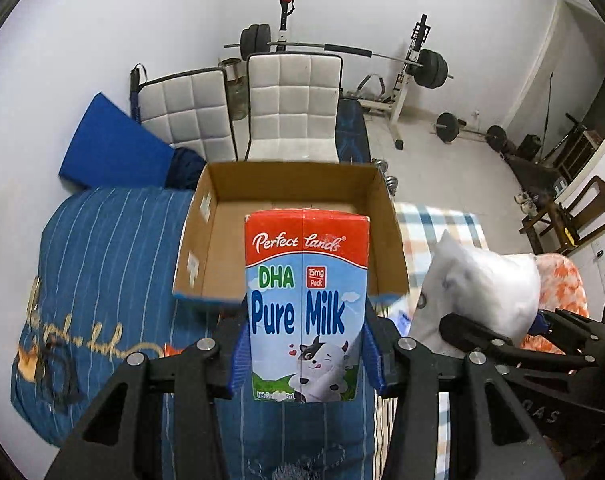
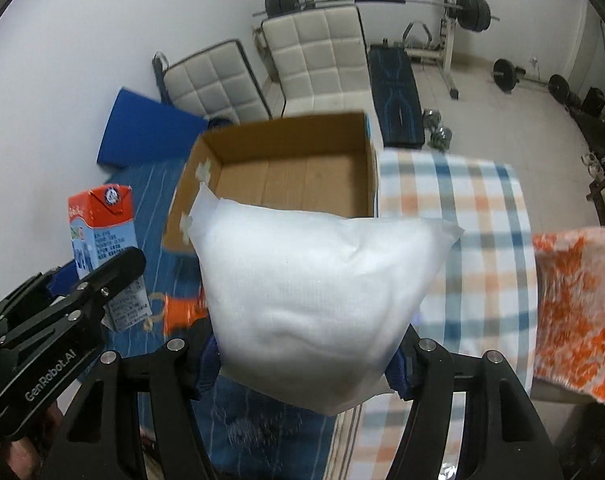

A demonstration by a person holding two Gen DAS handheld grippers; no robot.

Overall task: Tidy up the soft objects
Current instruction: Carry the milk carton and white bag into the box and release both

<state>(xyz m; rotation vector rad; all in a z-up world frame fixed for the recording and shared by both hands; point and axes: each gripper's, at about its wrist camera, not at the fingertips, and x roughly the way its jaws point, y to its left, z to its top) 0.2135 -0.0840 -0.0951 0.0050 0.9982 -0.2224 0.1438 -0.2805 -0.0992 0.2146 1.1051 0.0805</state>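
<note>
Even dim indoor light; fisheye bending, dark corners; motion blur in right view.

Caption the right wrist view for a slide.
Right hand-held gripper holds a white pillow before an empty cardboard box.

Ahead of my grippers, the open cardboard box point(image 1: 206, 240) sits on the bed, straddling its blue striped quilt point(image 1: 102, 248) and checked blanket point(image 2: 478, 216).

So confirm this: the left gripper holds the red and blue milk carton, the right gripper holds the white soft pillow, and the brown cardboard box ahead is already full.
Not full. The left wrist view shows the brown cardboard box empty, its bare floor visible. The left gripper holds the red and blue milk carton; the right gripper holds the white soft pillow.
</note>
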